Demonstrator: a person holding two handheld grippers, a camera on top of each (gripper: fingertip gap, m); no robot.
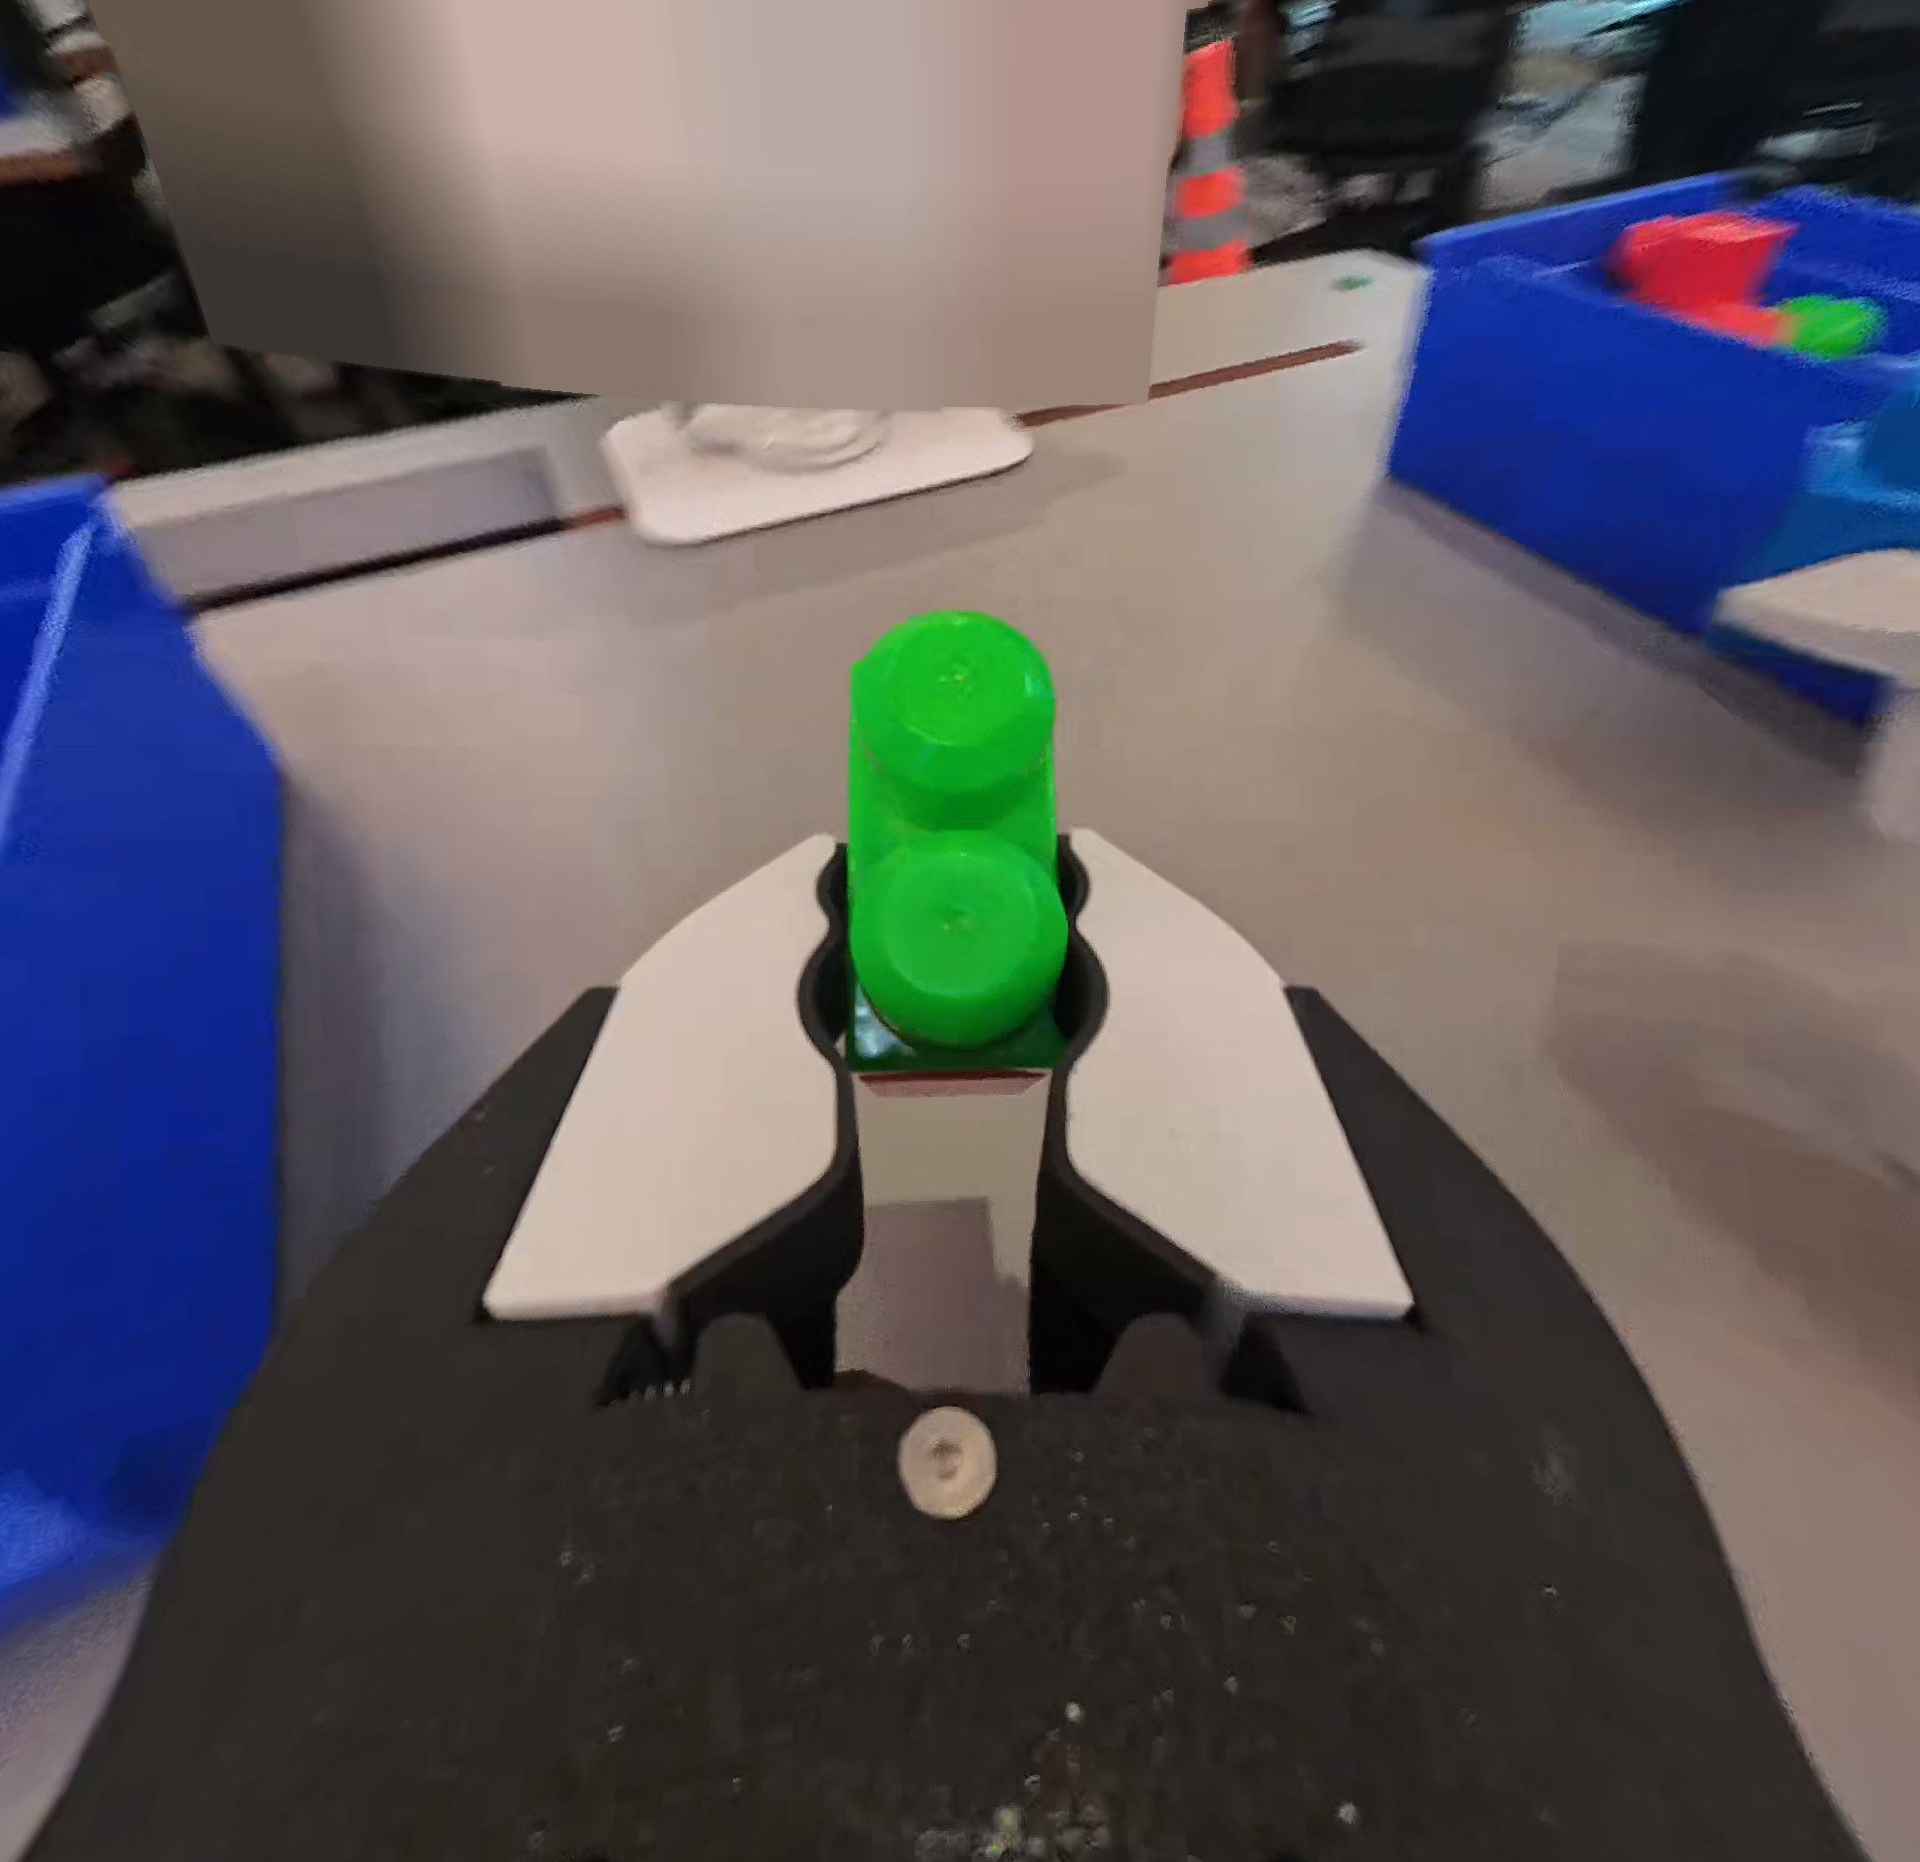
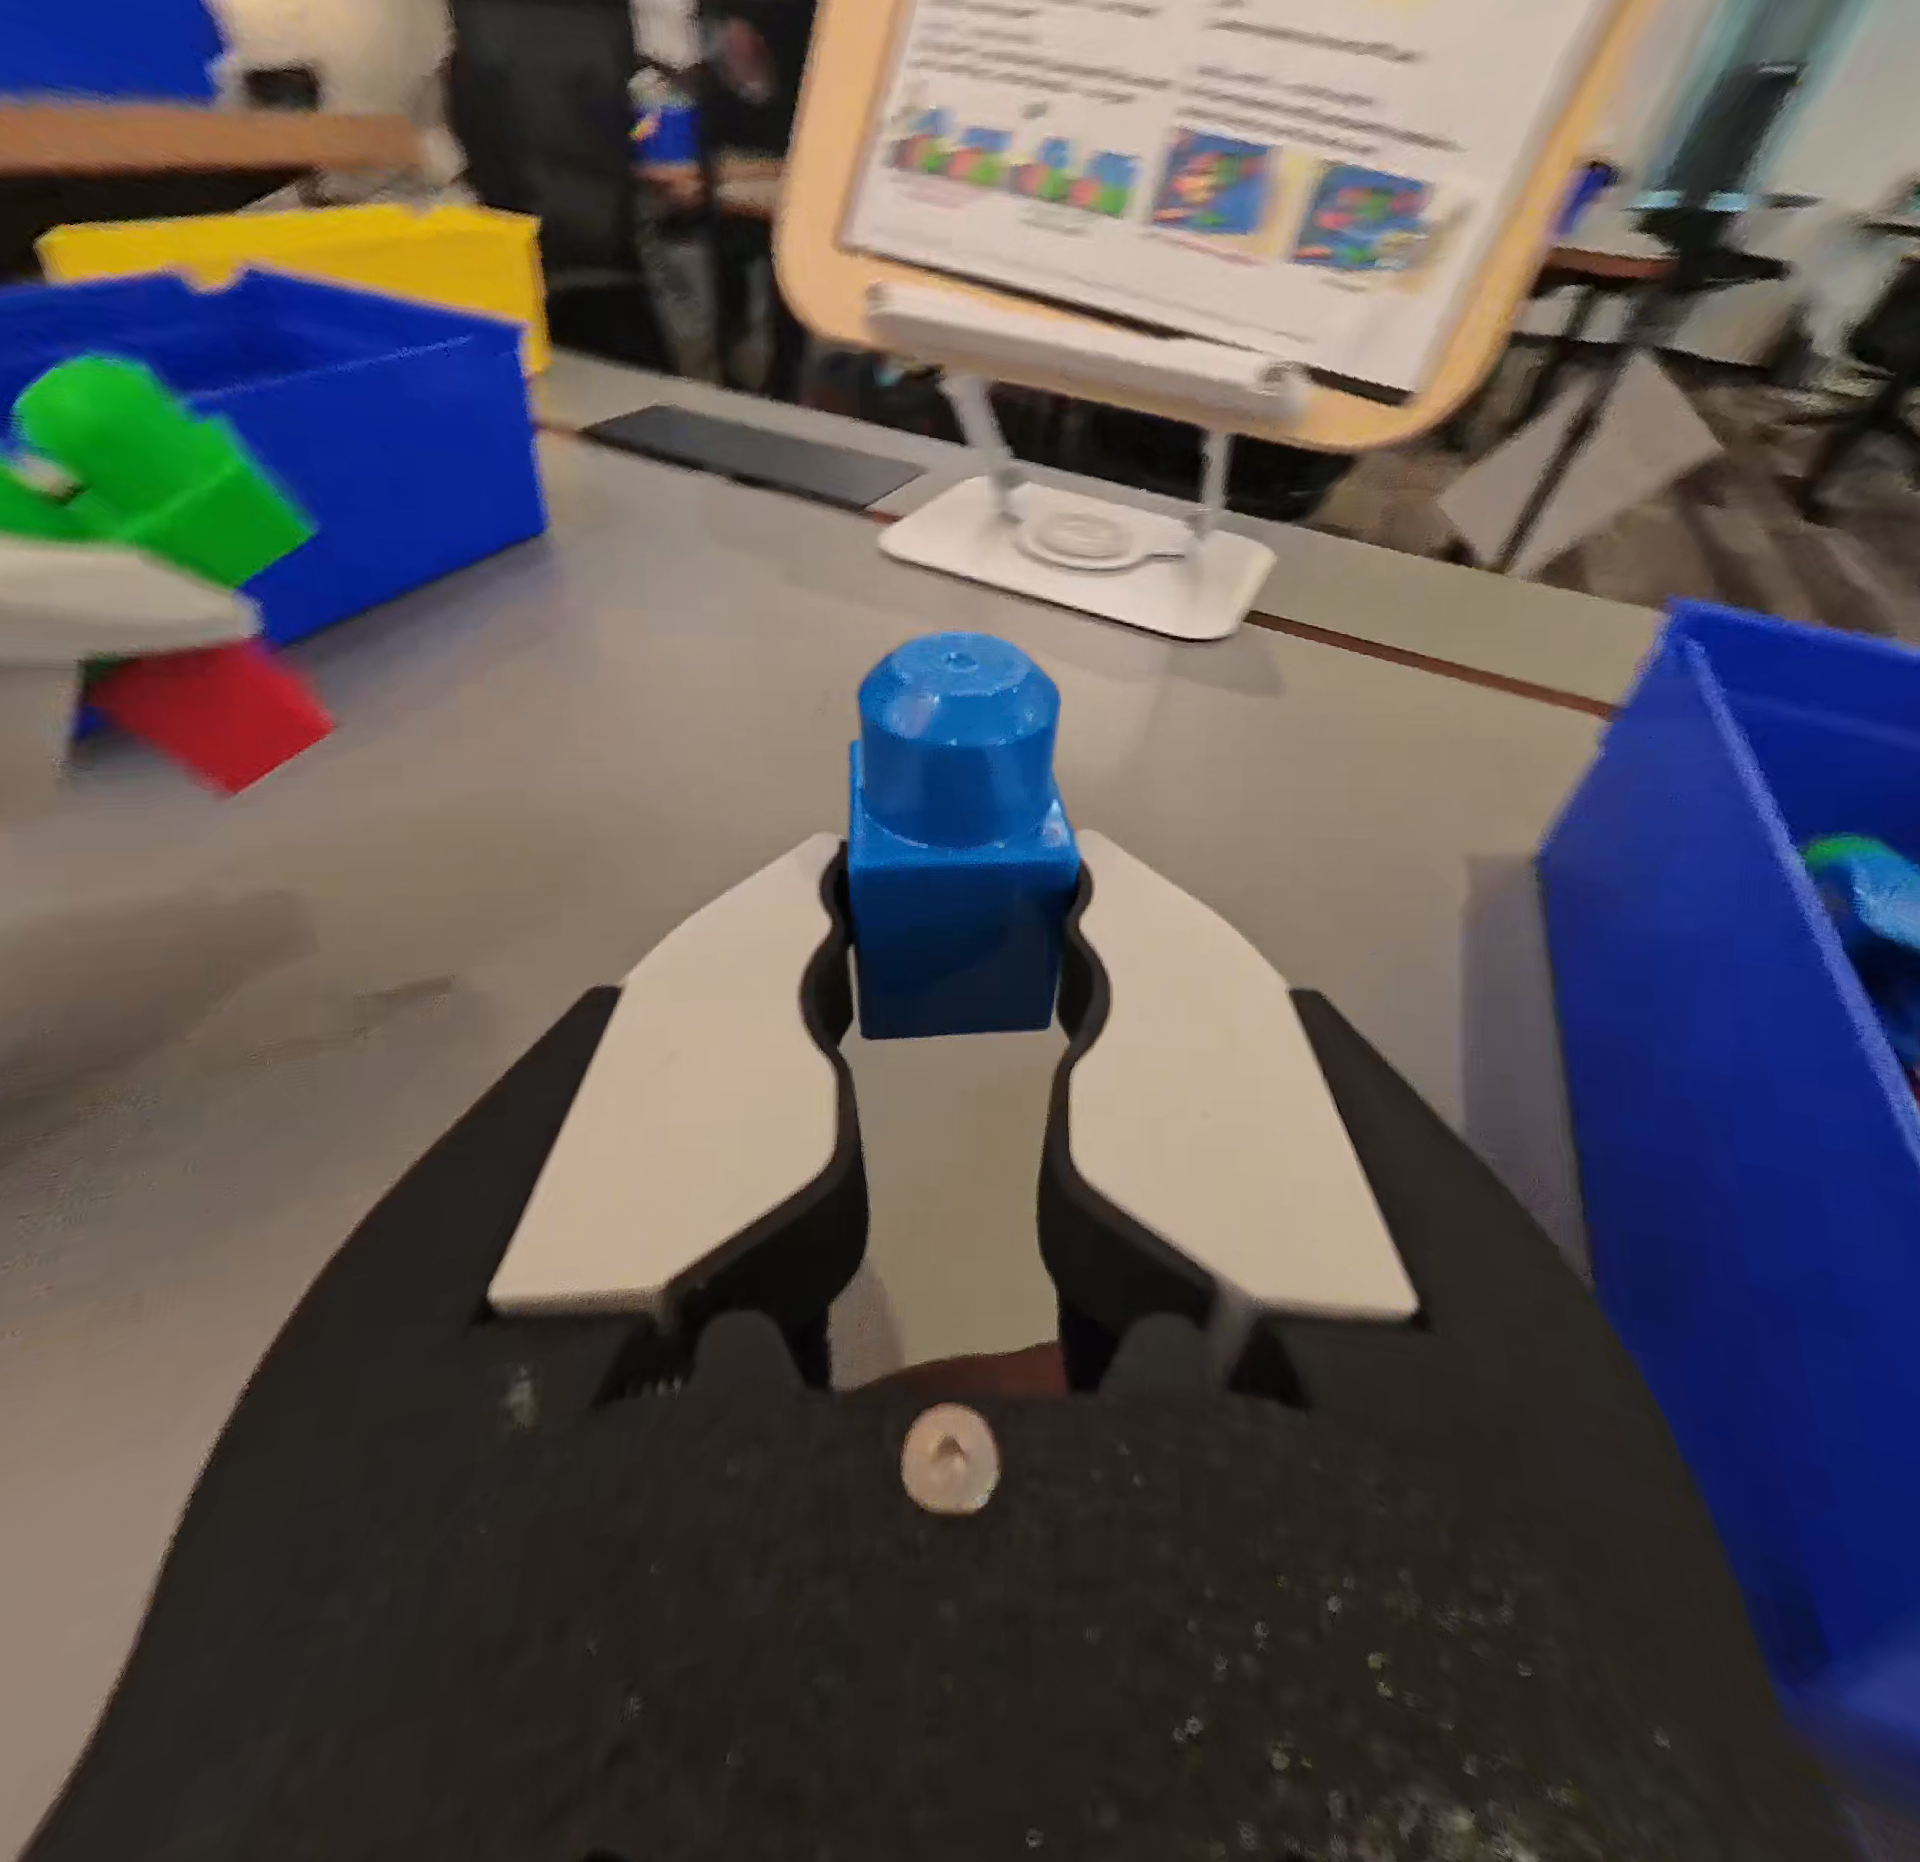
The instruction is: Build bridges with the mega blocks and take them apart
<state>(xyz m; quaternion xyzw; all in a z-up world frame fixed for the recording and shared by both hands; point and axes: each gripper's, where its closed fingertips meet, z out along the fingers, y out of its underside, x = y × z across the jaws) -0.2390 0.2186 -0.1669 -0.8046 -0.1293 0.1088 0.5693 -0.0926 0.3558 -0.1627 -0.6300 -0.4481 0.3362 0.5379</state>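
Note:
My left gripper point(image 1: 954, 939) is shut on a green two-stud block point(image 1: 951, 773), studs facing the camera, with a sliver of a red block point(image 1: 945, 1083) under it. It is held above the grey table. My right gripper point(image 2: 958, 939) is shut on a blue one-stud block point(image 2: 956, 856), stud up, above the table. In the right wrist view the left gripper point(image 2: 104, 607) shows at the far left, holding the green block point(image 2: 156, 482) with a red block point(image 2: 208, 716) attached beneath it.
Blue bins stand at the left point(image 1: 125, 929) and right point(image 1: 1621, 410) of the table; the right one holds red and green blocks. In the right wrist view there are a blue bin point(image 2: 395, 441), a yellow bin point(image 2: 312, 254), another blue bin point(image 2: 1745, 1085), and an instruction sheet on a stand point(image 2: 1143, 202).

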